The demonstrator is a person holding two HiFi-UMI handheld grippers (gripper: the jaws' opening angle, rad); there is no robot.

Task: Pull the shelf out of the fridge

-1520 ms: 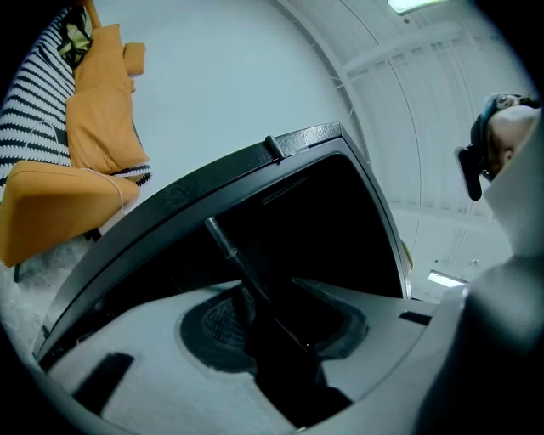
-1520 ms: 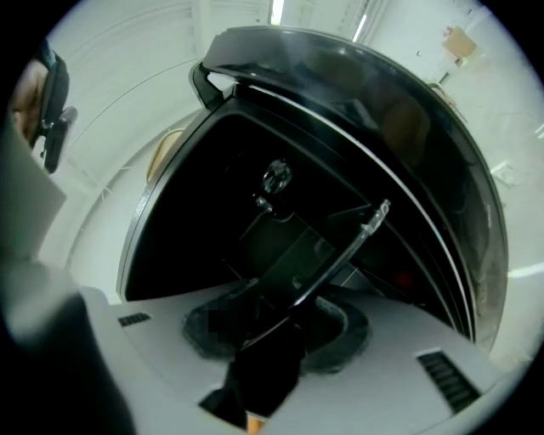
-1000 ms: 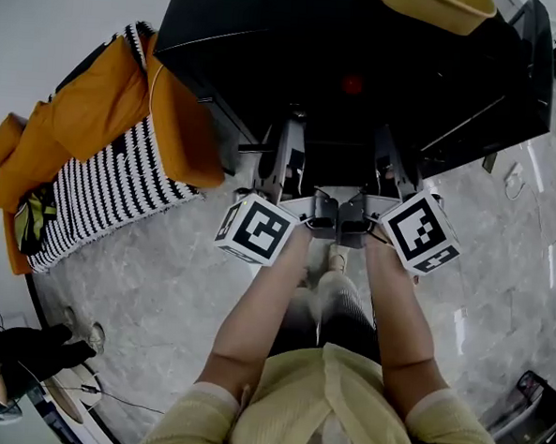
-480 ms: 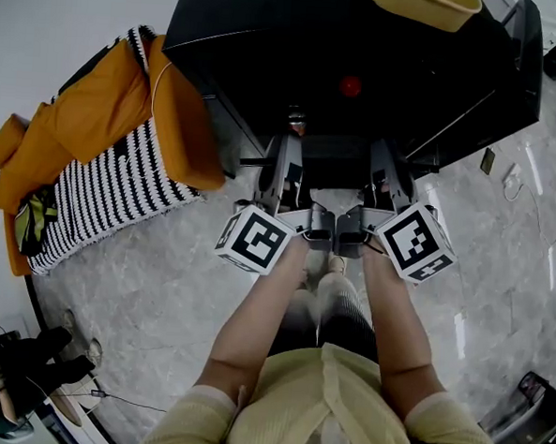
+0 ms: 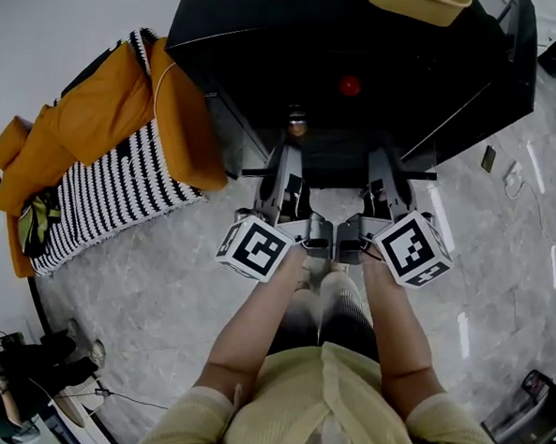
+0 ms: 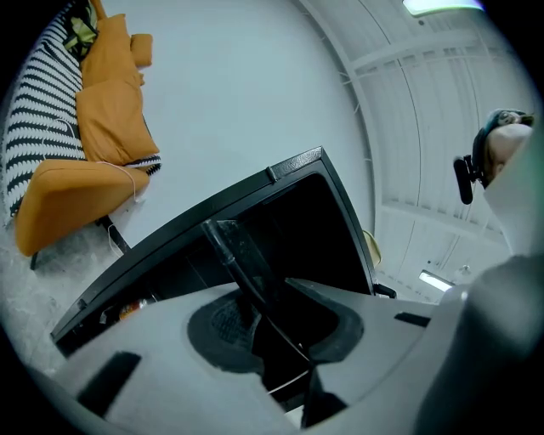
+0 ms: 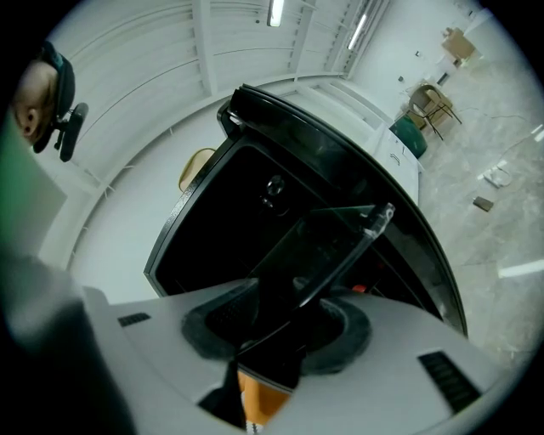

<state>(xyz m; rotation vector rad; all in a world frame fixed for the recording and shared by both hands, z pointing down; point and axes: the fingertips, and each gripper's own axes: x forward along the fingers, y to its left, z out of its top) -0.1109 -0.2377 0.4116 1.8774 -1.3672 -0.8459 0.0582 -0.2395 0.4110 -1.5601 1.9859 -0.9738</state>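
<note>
Both grippers have slid lower in the head view, back toward me, so I reckon the shelf (image 7: 340,234) is coming out of the fridge (image 5: 363,62). My left gripper (image 6: 276,331) has just been closing its jaws and now pinches the shelf's dark edge. My right gripper (image 7: 285,331) clamps the glass too. The shelf spans side to side between them, with the rest up-frame inside, so the pull goes straight down-frame with both hands even.

I have bare floor (image 5: 161,284) on both sides. The orange chair (image 5: 114,131) sits just beside the fridge (image 5: 270,38) at my left. Ahead, the shelf (image 7: 336,242) bars its mouth.
</note>
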